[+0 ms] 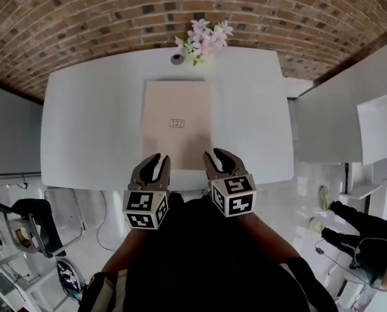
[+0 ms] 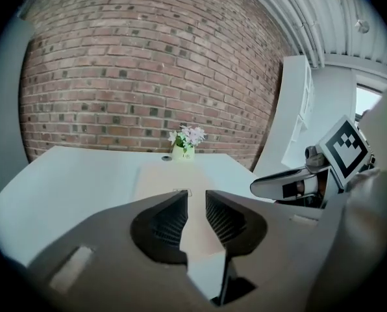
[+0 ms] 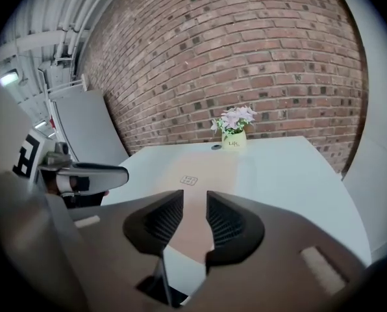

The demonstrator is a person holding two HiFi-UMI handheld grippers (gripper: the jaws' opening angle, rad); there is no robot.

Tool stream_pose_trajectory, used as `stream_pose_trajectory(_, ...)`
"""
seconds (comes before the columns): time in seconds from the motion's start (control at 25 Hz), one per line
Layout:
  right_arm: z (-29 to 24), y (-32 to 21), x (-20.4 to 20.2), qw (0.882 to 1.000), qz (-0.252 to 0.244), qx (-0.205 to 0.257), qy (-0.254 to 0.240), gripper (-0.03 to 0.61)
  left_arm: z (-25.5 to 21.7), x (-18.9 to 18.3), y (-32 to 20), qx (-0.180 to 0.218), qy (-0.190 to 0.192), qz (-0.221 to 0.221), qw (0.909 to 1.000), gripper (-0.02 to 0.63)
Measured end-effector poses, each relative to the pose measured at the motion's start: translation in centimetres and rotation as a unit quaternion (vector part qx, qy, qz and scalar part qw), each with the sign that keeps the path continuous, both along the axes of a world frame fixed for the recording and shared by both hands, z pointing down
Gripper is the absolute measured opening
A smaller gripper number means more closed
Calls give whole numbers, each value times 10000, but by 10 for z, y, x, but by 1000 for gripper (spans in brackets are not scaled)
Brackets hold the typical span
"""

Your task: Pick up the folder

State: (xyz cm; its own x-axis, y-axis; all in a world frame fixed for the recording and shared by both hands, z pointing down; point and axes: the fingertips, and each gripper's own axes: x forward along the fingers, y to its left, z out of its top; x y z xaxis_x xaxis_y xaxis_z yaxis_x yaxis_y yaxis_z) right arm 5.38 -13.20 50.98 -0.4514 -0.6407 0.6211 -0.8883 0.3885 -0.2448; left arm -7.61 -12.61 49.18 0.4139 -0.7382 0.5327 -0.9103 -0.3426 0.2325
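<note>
Head view: folder (image 1: 175, 103) label (image 1: 176, 123) unreadable

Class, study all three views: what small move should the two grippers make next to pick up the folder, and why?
The folder lies flat on the table. The left gripper and right gripper hover by its near edge, jaws slightly apart, nothing between them. So, probably, lower both onto that edge to grip it.
</note>
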Motion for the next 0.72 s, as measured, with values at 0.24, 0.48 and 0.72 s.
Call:
stream_pose_trajectory(0.24, 25, -14, -3, 9992, 288, -270, -76, 183, 28, -24, -20, -385, -22, 174, 9991, 151)
stream_pose_trajectory(0.48, 55, -21, 0, 9964, 519, -676, -4, 246, 62, -43, -28, -816, -18, 230, 9964, 243)
stream_pose_trajectory(0.72, 78, -24, 0, 9927, 566, -1067, -44, 292, 92, -54, -30, -1243, -21, 214, 9920, 292)
